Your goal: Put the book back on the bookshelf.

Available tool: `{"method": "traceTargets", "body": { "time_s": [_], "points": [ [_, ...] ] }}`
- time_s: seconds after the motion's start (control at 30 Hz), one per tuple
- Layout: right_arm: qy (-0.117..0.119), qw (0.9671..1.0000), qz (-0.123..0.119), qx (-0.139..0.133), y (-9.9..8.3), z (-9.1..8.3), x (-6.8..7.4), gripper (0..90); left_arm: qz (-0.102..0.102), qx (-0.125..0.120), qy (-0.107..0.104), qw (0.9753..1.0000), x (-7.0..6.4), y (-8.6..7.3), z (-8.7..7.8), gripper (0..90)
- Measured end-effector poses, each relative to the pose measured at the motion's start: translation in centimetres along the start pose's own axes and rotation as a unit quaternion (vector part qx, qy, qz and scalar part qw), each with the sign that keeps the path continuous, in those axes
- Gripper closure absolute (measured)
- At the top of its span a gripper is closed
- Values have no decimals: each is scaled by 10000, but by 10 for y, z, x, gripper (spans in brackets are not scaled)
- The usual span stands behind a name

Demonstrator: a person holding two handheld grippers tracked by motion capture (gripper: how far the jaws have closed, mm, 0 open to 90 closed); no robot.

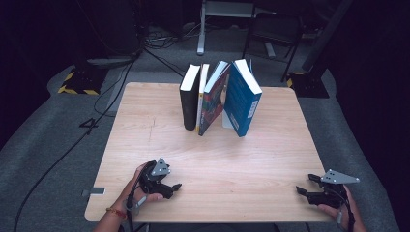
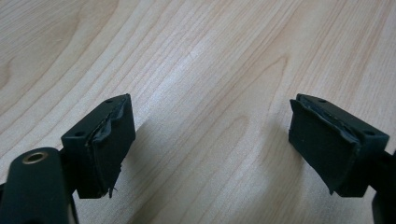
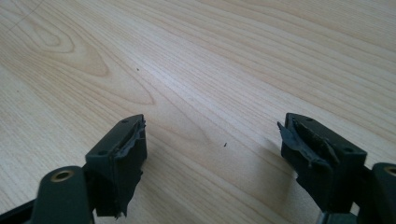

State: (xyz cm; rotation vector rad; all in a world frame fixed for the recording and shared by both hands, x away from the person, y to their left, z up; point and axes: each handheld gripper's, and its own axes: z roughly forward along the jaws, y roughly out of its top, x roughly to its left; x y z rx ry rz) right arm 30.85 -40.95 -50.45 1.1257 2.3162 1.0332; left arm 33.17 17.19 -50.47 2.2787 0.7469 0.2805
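A dark room with grey carpet and trailing cables is seen around a light wooden table [image 1: 208, 159]. At the table's far middle, a row of four books [image 1: 220, 99] is stood on end: a black book [image 1: 189, 99] at the left, a thin white and yellow one [image 1: 201, 99] touching it, a red and blue one [image 1: 213, 99] tilted, and a blue book [image 1: 243, 99] leaned at the right. The left gripper [image 1: 170, 187] is held low near the front edge, left of centre, well apart from the books; its jaws are spread wide over bare wood, with nothing between them. The right gripper [image 1: 304, 186] is held near the front right corner, its jaws likewise parted and empty, and their torn pads [image 3: 299, 144] are shown in the right gripper view.
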Motion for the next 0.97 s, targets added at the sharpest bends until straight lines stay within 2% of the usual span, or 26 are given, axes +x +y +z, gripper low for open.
{"method": "traceTargets", "body": {
  "time_s": [0.57, 0.97],
  "points": [
    [-38, 10000, 46, 4, 0, 0, -1, 228, 28, 3, -20, 10000, 2, 0, 0, 147],
    [-52, 10000, 66, 4, 0, 0, -1, 228, -35, -3, 32, 10000, 4, 0, 0, 147]
  ]
}}
